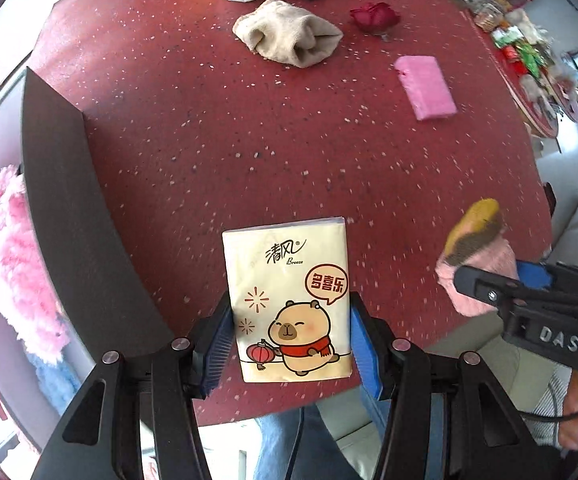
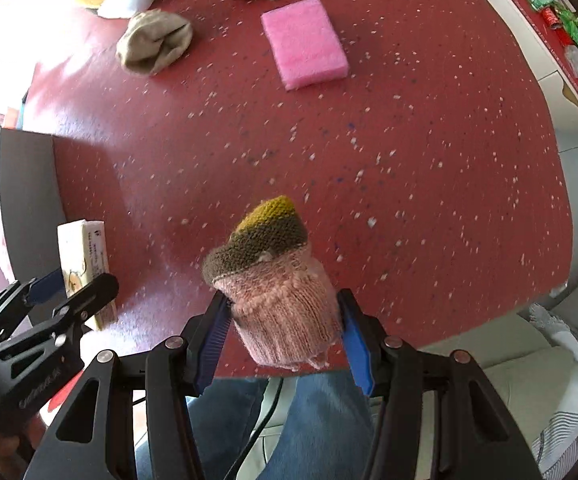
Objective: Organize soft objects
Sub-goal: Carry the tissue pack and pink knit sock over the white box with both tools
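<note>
Both grippers are loaded above the speckled dark-red round table [image 1: 217,152]: the left gripper [image 1: 291,332] has its blue pads clamped on the lower sides of a cream-yellow plastic pack of paper tissues printed with a cartoon capybara [image 1: 287,276], and the right gripper [image 2: 285,328] squeezes a rolled knitted sock in pale pink with an olive and mustard toe [image 2: 273,276]. The step in hand looks like carrying both soft things to the dark grey upright-walled bin [image 1: 77,208] that stands at the table's left edge, with the tissue pack nearer to it than the sock. To do it well, I would keep each grip steady and not squeeze harder, since the pack is slick and the sock can slump, bring the tissue pack over the bin wall first so the two tools do not cross, lift clear of the rim, and part the jaws only once the thing hangs inside. A fluffy pink and pale-blue plush thing [image 1: 17,264] shows beyond the bin wall, cut off by the frame edge, so I cannot tell what it is or whether it lies in the bin. The bin's floor and far walls are hidden. On the table's far side from the bin lie a beige crumpled cloth [image 1: 289,36] and a pink foam block [image 2: 305,42]; the heap at the table's top edge is cropped and hard to make out.
</note>
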Available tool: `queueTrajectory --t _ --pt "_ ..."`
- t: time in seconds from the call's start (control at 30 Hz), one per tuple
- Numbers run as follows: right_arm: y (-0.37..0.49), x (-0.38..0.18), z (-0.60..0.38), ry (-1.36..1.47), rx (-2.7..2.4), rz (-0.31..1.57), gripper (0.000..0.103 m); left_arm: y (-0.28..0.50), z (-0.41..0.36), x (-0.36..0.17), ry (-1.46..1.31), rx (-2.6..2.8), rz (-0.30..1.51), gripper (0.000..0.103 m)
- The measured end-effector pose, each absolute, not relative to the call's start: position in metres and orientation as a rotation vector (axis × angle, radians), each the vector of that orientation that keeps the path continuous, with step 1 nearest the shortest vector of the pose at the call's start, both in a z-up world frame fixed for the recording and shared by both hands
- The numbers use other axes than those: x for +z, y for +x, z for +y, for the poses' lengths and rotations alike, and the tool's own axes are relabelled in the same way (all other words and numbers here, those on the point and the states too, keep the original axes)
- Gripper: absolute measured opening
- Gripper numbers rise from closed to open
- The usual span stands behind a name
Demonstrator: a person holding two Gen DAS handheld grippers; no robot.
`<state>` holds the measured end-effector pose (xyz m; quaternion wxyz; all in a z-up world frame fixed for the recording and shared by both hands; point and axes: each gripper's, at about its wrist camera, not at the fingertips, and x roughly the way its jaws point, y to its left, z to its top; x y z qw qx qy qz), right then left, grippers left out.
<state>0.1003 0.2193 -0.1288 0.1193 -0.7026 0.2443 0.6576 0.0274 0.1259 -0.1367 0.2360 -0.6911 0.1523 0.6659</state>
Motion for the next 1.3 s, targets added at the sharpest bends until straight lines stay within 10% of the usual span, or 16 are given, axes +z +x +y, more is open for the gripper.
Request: queueTrajectory --t 1.3 --pt "0.057 -0.057 0.142 -1.963 2.060 0.516 0.057 -0.019 0.024 -0.046 -1.653 2.007 0.281 0.055"
